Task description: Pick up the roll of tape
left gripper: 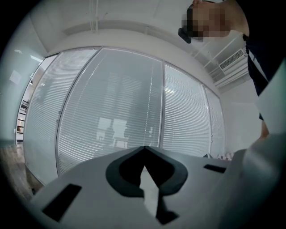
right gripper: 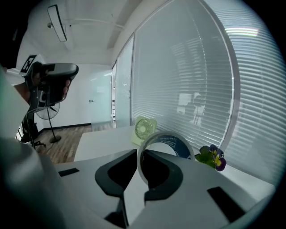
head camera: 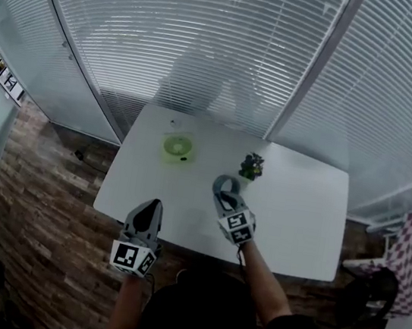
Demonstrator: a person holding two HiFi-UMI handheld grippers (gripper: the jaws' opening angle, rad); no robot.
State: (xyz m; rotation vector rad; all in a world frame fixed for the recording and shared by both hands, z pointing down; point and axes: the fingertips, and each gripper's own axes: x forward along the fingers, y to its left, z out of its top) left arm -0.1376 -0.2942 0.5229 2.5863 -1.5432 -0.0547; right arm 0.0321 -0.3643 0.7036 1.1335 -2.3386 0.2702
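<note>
The roll of tape point(right gripper: 166, 135) is a pale ring with a blue core, standing on edge between the jaws of my right gripper point(right gripper: 143, 154), which is shut on it. In the head view the right gripper point(head camera: 224, 189) holds the roll point(head camera: 221, 182) above the middle of the white table point(head camera: 298, 212). My left gripper point(head camera: 152, 207) hovers over the table's near left edge with its jaws together and nothing between them. In its own view the left gripper point(left gripper: 144, 150) faces only the blinds.
A small green desk fan point(head camera: 178, 147) stands at the table's far side, and a little potted flower point(head camera: 251, 166) sits just beyond the right gripper. Glass walls with blinds point(head camera: 209, 38) close the far side. Wooden floor point(head camera: 40, 196) lies to the left.
</note>
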